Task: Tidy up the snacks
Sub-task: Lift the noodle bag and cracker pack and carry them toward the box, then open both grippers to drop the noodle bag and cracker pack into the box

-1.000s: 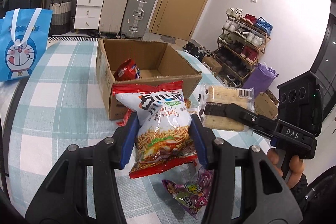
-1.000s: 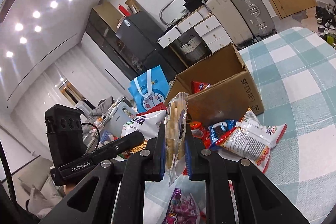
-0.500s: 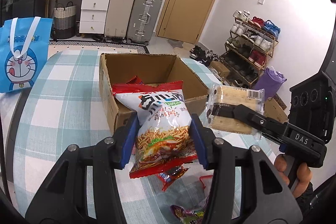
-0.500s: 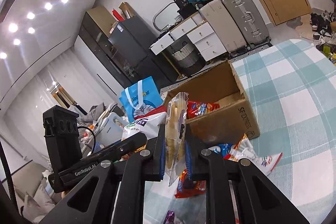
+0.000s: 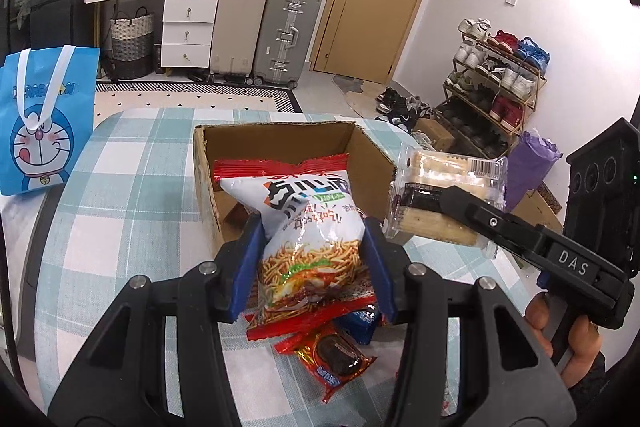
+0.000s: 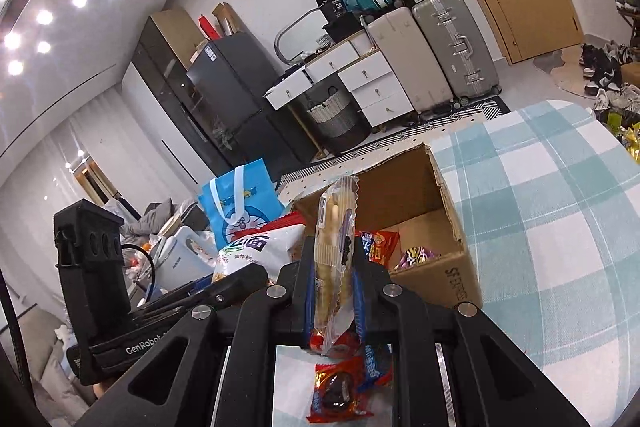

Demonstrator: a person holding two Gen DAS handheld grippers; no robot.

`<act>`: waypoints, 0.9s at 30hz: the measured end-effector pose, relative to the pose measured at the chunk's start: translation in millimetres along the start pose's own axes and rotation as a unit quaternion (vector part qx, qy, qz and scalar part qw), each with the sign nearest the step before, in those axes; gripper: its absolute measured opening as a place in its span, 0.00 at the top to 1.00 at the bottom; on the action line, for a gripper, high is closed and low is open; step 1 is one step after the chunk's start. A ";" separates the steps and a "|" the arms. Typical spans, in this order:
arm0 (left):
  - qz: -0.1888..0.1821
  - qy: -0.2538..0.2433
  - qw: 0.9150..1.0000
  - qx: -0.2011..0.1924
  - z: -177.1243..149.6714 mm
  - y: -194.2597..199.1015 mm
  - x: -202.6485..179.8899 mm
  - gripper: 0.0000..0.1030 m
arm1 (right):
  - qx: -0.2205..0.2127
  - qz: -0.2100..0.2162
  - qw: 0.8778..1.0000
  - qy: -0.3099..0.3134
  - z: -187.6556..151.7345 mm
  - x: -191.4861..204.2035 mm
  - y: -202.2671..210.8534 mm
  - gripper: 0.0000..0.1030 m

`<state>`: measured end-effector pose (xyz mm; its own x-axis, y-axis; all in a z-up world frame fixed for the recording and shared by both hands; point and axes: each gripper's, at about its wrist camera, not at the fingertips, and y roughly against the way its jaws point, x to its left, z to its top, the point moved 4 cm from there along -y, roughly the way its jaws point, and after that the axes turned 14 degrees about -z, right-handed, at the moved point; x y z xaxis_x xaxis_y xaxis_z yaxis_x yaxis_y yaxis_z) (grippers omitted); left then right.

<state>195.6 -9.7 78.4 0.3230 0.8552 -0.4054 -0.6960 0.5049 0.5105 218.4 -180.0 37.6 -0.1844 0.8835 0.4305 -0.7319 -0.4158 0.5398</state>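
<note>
Above open cardboard box [image 5: 372, 151], crinkly noodle bag [image 5: 312, 243], clear cracker pack [image 6: 335, 259]

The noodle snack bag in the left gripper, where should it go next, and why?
Probably a little forward and down, then let go. The left gripper is shut on the noodle snack bag, which hangs at the near wall of the open cardboard box. The box has room, with other snacks inside.

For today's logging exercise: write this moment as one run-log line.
left tool: shut on noodle snack bag | right tool: shut on cracker pack | cardboard box: open
</note>
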 end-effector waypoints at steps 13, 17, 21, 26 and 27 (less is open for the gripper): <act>0.025 0.003 1.000 0.007 16.5 -27.3 32.8 0.55 | 0.004 -0.050 0.998 0.032 9.7 5.4 -27.5 0.86; 0.042 -0.011 0.999 0.010 18.0 -35.6 34.8 0.55 | -0.001 -0.077 0.996 0.044 11.0 6.7 -31.5 0.86; 0.050 -0.020 0.998 0.014 17.7 -43.5 35.4 0.55 | -0.003 -0.099 0.993 0.056 11.7 4.3 -35.6 0.86; 0.054 -0.016 0.998 0.017 16.6 -51.7 35.8 0.55 | -0.003 -0.122 0.990 0.067 10.9 0.3 -40.0 0.86; 0.057 -0.018 0.998 0.018 16.6 -53.5 36.4 0.55 | -0.003 -0.130 0.989 0.068 11.1 -0.9 -41.0 0.86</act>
<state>255.2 -3.7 49.0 0.2659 0.9107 -0.3161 -0.7061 0.4072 0.5793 255.8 -166.2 23.2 -0.0757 0.9813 0.1771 -0.7705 -0.1703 0.6143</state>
